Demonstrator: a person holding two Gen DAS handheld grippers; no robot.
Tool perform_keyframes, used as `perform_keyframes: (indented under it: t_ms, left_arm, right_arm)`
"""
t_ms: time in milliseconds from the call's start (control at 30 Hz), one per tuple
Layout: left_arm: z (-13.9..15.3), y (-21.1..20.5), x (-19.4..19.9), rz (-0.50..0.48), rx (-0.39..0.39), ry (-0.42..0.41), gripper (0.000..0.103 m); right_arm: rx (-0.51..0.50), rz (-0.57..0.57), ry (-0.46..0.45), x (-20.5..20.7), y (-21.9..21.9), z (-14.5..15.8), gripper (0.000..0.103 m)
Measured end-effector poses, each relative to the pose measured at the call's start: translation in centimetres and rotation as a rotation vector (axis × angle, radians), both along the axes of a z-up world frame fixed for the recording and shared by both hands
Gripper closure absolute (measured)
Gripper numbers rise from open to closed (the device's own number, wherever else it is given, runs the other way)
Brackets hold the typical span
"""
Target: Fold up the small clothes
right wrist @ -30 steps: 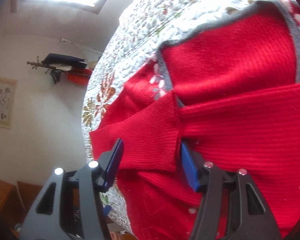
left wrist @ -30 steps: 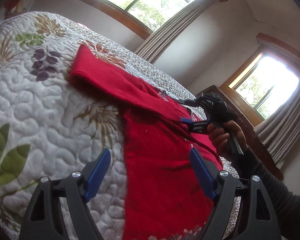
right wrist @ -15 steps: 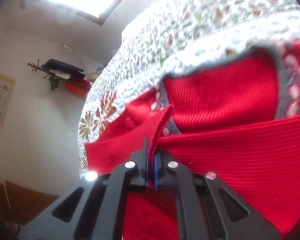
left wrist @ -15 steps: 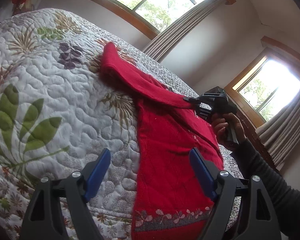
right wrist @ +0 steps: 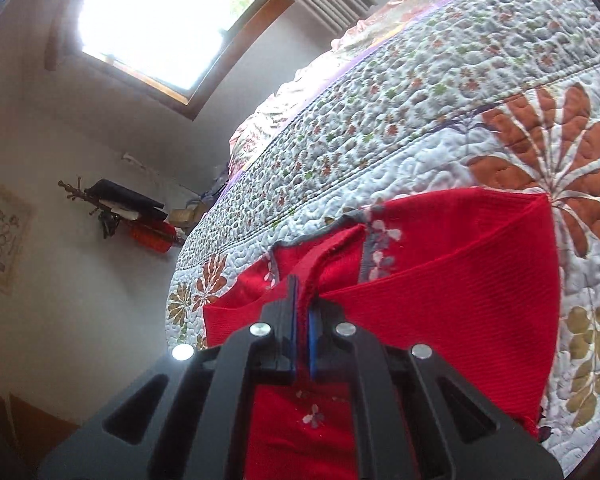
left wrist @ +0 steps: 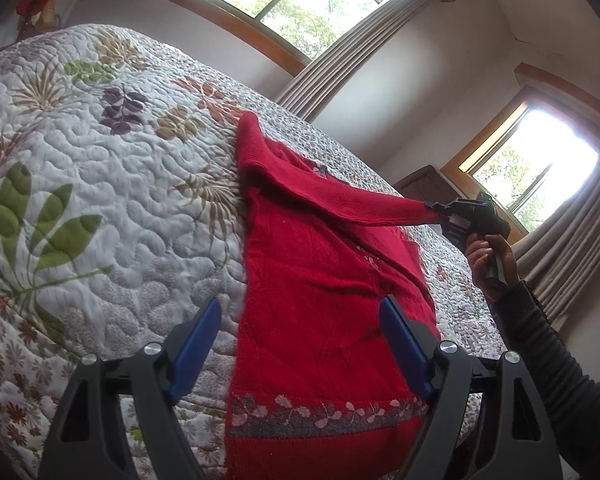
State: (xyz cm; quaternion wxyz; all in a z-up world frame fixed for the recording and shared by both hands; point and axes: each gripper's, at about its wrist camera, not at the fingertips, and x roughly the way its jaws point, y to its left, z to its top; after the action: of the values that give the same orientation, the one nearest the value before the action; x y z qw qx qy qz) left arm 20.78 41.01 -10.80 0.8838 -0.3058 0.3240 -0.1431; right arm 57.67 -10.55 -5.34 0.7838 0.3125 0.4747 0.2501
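Quilted bed cover [left wrist: 100,208] underneath everything. Red sweater [left wrist: 320,320] spread flat on it, patterned hem toward the left gripper [left wrist: 300,344], long axis running away from that gripper toward the neck. Sleeve [left wrist: 340,196] lifted off the body, stretched taut rightward across the chest line. Right gripper [right wrist: 302,320] clamped tight on sleeve cuff [right wrist: 316,264], nearer the fold. Left gripper spread wide, holding nothing, hovering above the hem.

My right gripper [right wrist: 303,322] pinches the red sweater's [right wrist: 440,304] sleeve cuff [right wrist: 320,258], lifting it. Below lies the floral quilt [right wrist: 420,128].
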Motion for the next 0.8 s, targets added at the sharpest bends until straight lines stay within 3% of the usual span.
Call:
perform_keyframes:
  t_ms: [433, 700, 800]
  left_arm:
    - [0.6, -1.4, -0.5, -0.021, 0.023, 0.013, 0.022]
    - [0.2, -2.2, -0.2, -0.035, 0.029, 0.027, 0.022]
    - [-0.1, -2.3, -0.1, -0.039, 0.032, 0.036, 0.022]
  right_arm:
    - [0.034, -0.08, 0.05, -2.3, -6.3, -4.4, 0.101]
    - [-0.015, -0.09, 0.105, -3.2, -7.6, -8.4, 0.1]
    - [0.014, -0.096, 0.157, -3.2, -8.2, -10.7, 0.092]
